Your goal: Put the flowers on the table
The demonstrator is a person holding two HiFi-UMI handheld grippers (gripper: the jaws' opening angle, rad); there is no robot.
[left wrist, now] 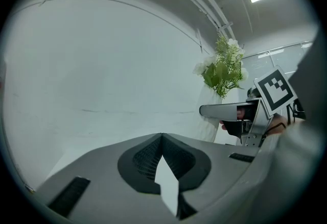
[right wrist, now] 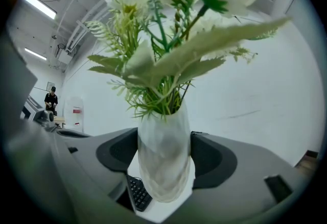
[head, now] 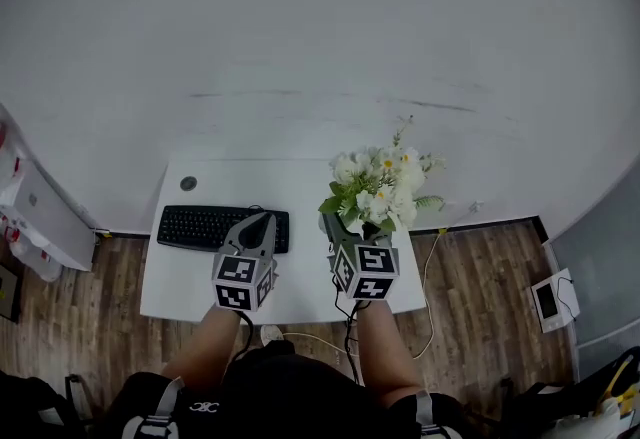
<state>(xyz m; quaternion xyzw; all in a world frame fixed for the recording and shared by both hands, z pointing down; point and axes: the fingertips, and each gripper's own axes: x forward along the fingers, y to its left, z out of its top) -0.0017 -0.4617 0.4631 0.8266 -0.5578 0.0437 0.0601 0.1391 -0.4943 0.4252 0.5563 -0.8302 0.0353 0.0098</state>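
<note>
The right gripper (right wrist: 163,167) is clenched on the white vase (right wrist: 162,141) of flowers (head: 380,182), held upright near the table's (head: 180,292) right edge and seemingly not yet resting on it. It is best lowered straight and level onto bare top, clear of the keyboard (head: 200,225) toward the rear left corner. Both forearms reach forward side by side, and the left gripper (head: 258,224) is closed on nothing.
</note>
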